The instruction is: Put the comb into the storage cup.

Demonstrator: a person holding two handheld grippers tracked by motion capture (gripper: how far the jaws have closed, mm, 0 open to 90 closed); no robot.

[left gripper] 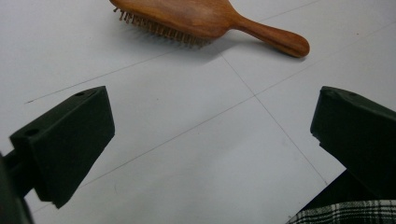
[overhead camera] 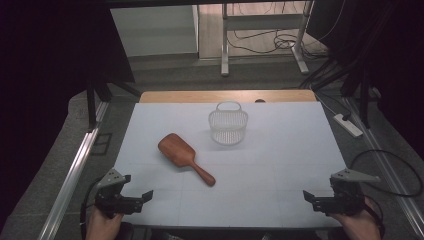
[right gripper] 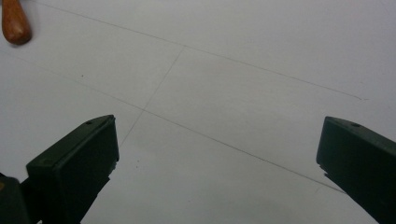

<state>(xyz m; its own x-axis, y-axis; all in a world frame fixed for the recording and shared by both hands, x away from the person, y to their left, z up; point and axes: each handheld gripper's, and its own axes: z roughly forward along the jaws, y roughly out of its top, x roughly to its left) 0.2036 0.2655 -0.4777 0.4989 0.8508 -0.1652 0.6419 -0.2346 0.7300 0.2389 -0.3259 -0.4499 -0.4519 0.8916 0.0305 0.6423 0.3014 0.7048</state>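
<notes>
A wooden hairbrush (overhead camera: 184, 157) lies bristles down near the middle of the white table (overhead camera: 280, 150), its handle pointing to the front right. Behind it stands a small white mesh basket (overhead camera: 228, 125) with a handle, empty as far as I can see. My left gripper (overhead camera: 142, 197) rests at the table's front left corner, open, with nothing between its jaws; the hairbrush (left gripper: 201, 21) lies ahead of it. At the front right corner my right gripper (overhead camera: 309, 197) is open too, and the tip of the hairbrush handle (right gripper: 15, 25) shows at its upper left.
A wooden strip (overhead camera: 227, 96) runs along the table's far edge. Metal rails (overhead camera: 75, 175) flank the table on both sides. A white power strip (overhead camera: 348, 125) and cables (overhead camera: 280, 42) lie on the floor to the right and beyond.
</notes>
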